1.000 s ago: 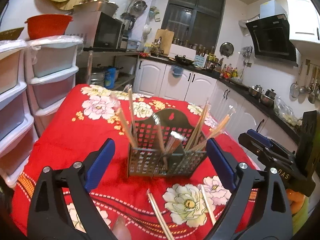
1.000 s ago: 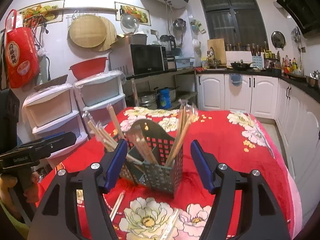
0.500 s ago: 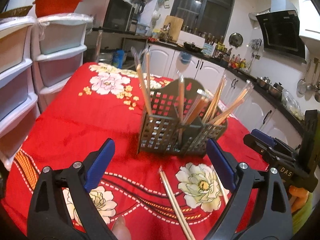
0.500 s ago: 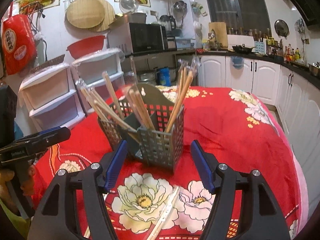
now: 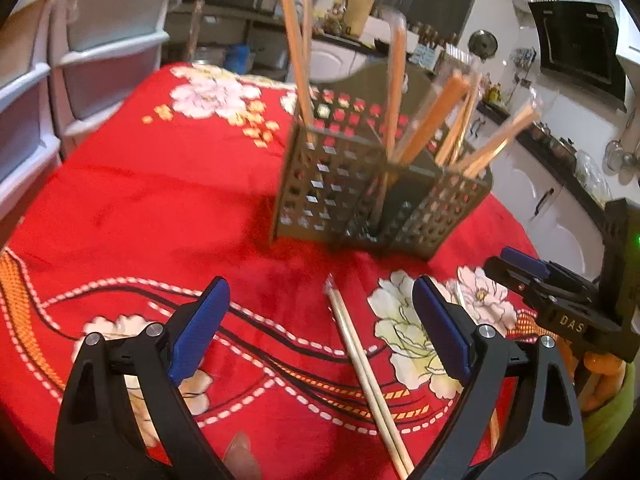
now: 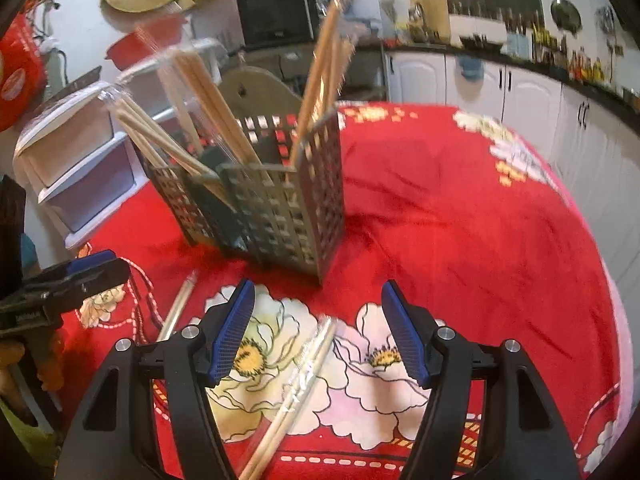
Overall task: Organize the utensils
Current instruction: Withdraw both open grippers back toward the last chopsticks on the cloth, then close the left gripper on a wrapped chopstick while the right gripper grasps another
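A grey perforated utensil holder (image 5: 376, 192) stands on the red flowered tablecloth (image 5: 160, 200) and holds several chopstick pairs. It also shows in the right wrist view (image 6: 280, 200). My left gripper (image 5: 320, 328) is open and empty, low over a wrapped chopstick pair (image 5: 368, 380) lying between its fingers. My right gripper (image 6: 316, 328) is open and empty over another wrapped chopstick pair (image 6: 296, 384). The left gripper's pair also shows in the right wrist view (image 6: 178, 308). The right gripper shows at the right in the left wrist view (image 5: 532, 276).
White plastic drawer units (image 5: 48, 80) stand left of the table. White kitchen cabinets (image 6: 520, 92) and a counter run along the back and right. The table's right edge (image 6: 616, 320) drops off near the cabinets.
Both grippers have moved down and closer to the tablecloth. The holder now looks larger, and each loose chopstick pair now lies between a gripper's fingers.
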A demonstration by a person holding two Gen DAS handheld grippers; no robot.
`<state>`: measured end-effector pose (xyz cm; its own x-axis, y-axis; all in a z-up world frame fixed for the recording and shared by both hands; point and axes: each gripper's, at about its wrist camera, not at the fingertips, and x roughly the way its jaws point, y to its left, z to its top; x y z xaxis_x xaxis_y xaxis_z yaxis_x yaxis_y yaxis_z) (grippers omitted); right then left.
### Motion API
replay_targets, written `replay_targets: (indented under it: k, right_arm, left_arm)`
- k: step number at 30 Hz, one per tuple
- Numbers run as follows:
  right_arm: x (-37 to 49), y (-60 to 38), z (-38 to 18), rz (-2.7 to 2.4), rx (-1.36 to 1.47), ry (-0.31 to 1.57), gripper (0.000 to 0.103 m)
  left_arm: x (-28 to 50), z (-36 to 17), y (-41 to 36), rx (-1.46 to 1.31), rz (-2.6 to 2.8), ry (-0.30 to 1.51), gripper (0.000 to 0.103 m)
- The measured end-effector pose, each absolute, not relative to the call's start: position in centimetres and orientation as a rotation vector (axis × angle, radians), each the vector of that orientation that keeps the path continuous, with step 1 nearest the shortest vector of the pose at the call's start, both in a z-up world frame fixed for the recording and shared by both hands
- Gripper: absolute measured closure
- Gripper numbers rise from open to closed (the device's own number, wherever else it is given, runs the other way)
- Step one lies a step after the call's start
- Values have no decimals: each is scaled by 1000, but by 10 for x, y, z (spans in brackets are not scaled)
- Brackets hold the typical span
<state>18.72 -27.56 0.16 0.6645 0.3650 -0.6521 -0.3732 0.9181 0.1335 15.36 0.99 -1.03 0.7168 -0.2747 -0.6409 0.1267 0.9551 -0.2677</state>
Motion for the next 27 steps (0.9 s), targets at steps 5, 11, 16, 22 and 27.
replay_targets:
  k: [5, 11, 16, 22, 27]
  right_arm:
    - [195, -270, -13, 418, -36, 796, 40]
    - [200, -265, -25, 424, -50, 848, 40]
    - [207, -261, -34, 413, -62, 895, 45]
    - [210, -249, -46, 405, -114, 940, 63]
    - [214, -243, -46, 406, -138, 947, 85]
  left_arm:
    - [162, -26, 0, -210, -252, 804, 19]
    - [169, -41, -9, -196, -274, 859, 29]
    - [175, -48, -15, -202, -304, 895, 40]
    - [190, -48, -21, -197, -296, 927, 48]
    - [204, -48, -23, -182, -252, 940, 63]
